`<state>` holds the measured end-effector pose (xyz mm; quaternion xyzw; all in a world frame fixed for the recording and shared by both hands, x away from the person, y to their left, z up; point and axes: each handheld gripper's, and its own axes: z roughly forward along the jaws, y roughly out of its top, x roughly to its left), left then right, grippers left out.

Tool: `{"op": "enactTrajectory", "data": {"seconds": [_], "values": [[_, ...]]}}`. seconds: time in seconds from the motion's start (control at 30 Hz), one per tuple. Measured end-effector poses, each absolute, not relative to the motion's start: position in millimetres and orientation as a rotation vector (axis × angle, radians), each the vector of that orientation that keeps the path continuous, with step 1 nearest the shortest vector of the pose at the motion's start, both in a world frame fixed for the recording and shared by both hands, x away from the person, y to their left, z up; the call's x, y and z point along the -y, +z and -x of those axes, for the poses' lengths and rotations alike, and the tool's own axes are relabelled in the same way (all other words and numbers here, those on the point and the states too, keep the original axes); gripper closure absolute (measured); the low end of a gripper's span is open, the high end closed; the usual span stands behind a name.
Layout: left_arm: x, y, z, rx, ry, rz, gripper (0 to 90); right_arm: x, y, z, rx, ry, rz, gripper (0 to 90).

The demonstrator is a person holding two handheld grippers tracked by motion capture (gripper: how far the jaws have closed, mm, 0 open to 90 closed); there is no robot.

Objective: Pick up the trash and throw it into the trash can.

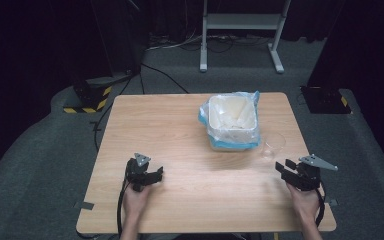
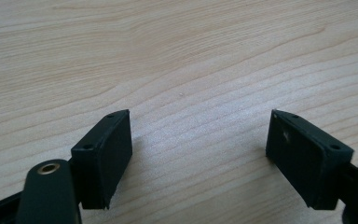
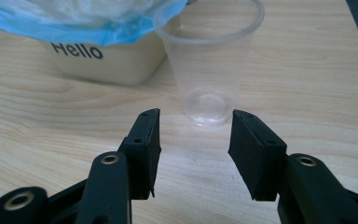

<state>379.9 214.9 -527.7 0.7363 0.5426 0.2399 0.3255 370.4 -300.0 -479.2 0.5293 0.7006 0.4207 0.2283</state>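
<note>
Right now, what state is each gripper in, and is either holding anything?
Left gripper: open, nothing between its fingers, over bare table.
Right gripper: open, holding nothing; the clear plastic cup stands just ahead.

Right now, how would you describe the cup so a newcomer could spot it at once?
Start at the wooden table and find the cream bin lined with a blue-edged bag. Just right of its near corner stands the plastic cup, upright and empty. Unlike the opaque bin, it is clear and see-through.
</note>
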Motion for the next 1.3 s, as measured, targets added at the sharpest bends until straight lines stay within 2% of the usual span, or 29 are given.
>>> {"op": "enactTrajectory", "data": {"seconds": [0.47, 1.3], "values": [[-215, -528, -380, -1.422, 0.628, -1.932, 22.4, 295, -443, -377, -1.945, 1.212, -1.392, 54.4], [-215, -528, -380, -1.422, 0.628, -1.933, 22.3, 269, -436, -426, -2.026, 1.170, -1.353, 60.2]]}}
